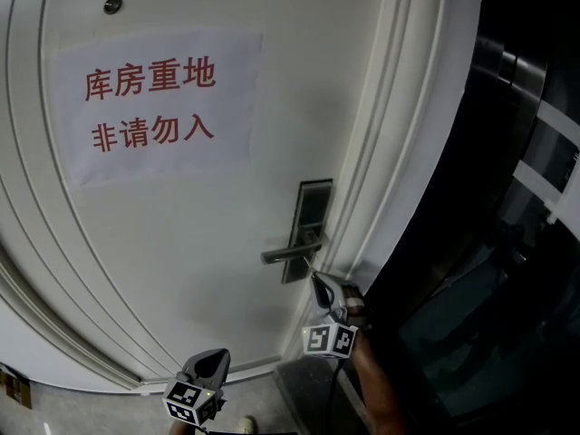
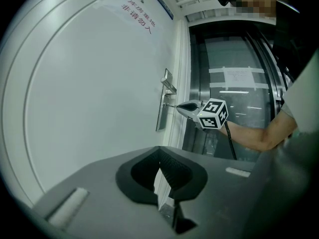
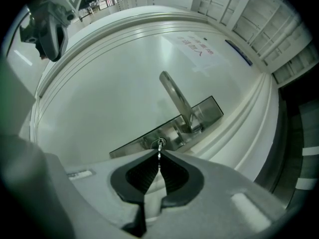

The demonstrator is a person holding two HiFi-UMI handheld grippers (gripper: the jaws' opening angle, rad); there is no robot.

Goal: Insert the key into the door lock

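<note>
A small metal key (image 3: pixel 159 152) is pinched in my right gripper (image 3: pixel 159 157), whose jaws are shut on it. The key's tip sits at the keyhole (image 3: pixel 159 144) of the steel lock plate (image 3: pixel 199 114) on the white door (image 1: pixel 181 243); how deep it goes I cannot tell. The lever handle (image 3: pixel 175 99) juts out just above the keyhole. In the head view the right gripper (image 1: pixel 318 279) touches the door below the handle (image 1: pixel 290 253). My left gripper (image 2: pixel 159 151) hangs back from the door, shut and empty, low in the head view (image 1: pixel 212 361).
A paper sign (image 1: pixel 154 107) with red characters is stuck on the door above the lock. A peephole (image 1: pixel 112 5) sits higher up. The white door frame (image 1: pixel 399 152) runs to the right of the lock, and a dark glass partition (image 1: pixel 517 243) lies beyond it.
</note>
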